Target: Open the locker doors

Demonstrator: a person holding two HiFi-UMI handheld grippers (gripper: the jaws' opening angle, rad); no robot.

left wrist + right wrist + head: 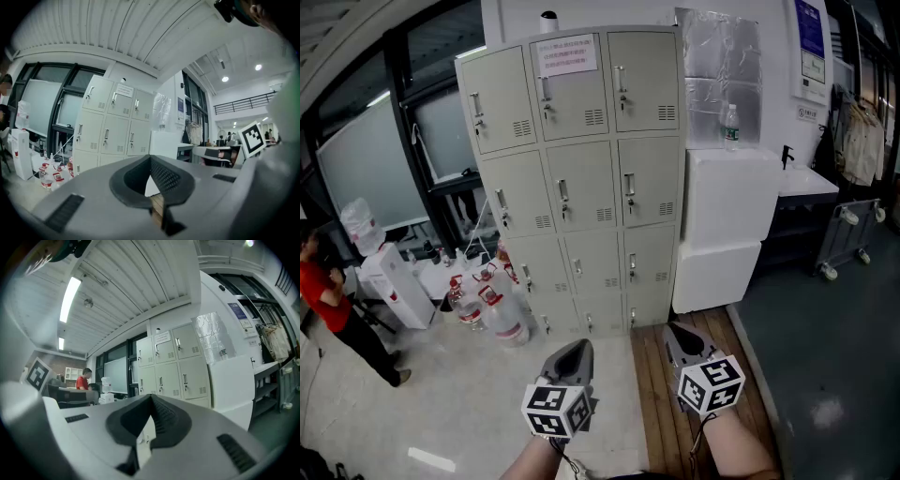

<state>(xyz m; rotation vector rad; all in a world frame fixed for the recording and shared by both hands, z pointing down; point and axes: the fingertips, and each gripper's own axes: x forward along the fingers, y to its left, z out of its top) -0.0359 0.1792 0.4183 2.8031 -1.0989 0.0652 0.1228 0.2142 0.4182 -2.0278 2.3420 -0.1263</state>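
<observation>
A beige locker cabinet (572, 187) stands ahead against the wall, three columns wide, with every door shut and a small handle on each. A paper notice is stuck on its top middle door. Both grippers hang low in the head view, well short of the cabinet and touching nothing. My left gripper (579, 347) points at the bottom row, its jaws together and empty. My right gripper (675, 330) sits beside it, also shut and empty. The lockers (112, 126) show far off past the left gripper (150, 158), and the lockers (173, 366) likewise beyond the right gripper (151, 396).
White boxes (727, 225) are stacked right of the cabinet, with a water bottle (730, 127) on top. Water jugs (502, 314) stand on the floor at its left, next to a dispenser (389, 281). A person in red (328, 300) is at far left. A wheeled cart (848, 234) is at right.
</observation>
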